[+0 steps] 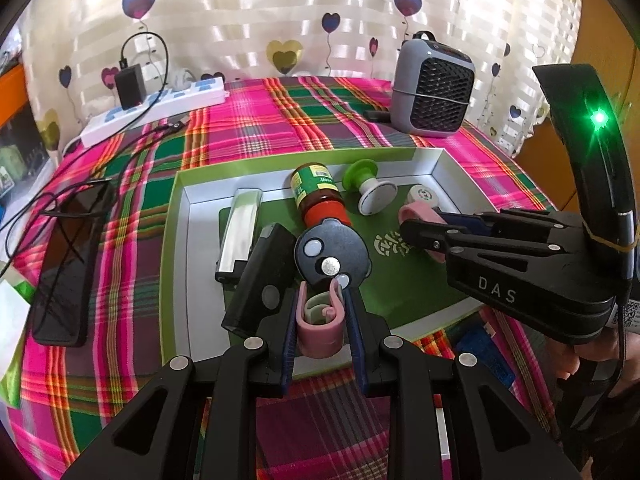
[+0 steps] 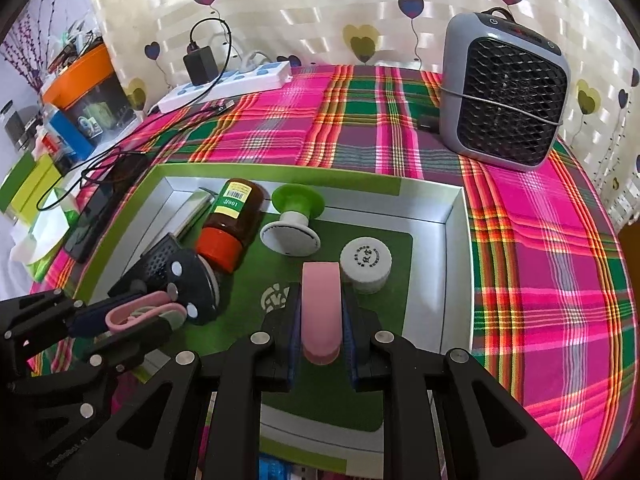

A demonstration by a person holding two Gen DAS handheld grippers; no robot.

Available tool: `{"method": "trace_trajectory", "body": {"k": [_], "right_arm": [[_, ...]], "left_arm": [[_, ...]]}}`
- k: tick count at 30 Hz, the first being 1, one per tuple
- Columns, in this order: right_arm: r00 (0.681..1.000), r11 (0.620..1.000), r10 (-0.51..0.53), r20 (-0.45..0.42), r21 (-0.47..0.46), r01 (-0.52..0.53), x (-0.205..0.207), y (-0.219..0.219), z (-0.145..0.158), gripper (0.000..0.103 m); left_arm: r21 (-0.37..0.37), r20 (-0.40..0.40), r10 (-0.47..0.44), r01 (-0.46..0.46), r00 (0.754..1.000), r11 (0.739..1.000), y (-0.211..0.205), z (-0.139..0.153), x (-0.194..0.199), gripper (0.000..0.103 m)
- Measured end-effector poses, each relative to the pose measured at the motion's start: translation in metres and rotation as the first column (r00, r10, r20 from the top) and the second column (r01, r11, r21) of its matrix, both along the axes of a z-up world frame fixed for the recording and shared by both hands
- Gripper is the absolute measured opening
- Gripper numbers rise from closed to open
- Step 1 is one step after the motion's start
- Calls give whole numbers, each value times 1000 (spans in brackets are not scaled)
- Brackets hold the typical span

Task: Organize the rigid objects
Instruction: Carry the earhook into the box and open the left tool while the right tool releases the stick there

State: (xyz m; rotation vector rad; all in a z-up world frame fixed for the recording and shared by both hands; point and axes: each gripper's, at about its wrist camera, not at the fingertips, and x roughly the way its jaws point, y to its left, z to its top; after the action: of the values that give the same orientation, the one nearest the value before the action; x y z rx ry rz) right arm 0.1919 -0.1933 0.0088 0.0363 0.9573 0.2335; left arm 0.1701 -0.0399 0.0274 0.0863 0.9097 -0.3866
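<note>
A green-rimmed box on the plaid table holds several items. My left gripper is shut on a pink clip, also seen in the right wrist view, over the box's near edge beside a dark round gadget. My right gripper is shut on a pink block, seen in the left wrist view, over the green box floor next to a white round cap. A brown red-capped bottle lies inside.
Also in the box: a green-and-white stopper, a silver bar, a black case. A grey fan stands at the back right. A power strip, cables and a black phone lie left.
</note>
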Motion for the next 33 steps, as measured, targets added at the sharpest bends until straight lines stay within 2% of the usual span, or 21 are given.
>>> {"method": "trace_trajectory", "body": {"k": [14,25,33], "right_arm": [[1000,1000,8,3,7,-8,-1,0,-1,19],[1000,1000,-3,1,4,3,-1,1,-1,19],[1000,1000,-4,1,13,4,-2,1,0,30]], "left_arm": [[8,2,4,-4,1000,1000,-1,-1,0,23],[9,1,11,-11,1000,1000,2,0,1,27],[12,2,16,-16,1000,1000,5,0,0,31]]}}
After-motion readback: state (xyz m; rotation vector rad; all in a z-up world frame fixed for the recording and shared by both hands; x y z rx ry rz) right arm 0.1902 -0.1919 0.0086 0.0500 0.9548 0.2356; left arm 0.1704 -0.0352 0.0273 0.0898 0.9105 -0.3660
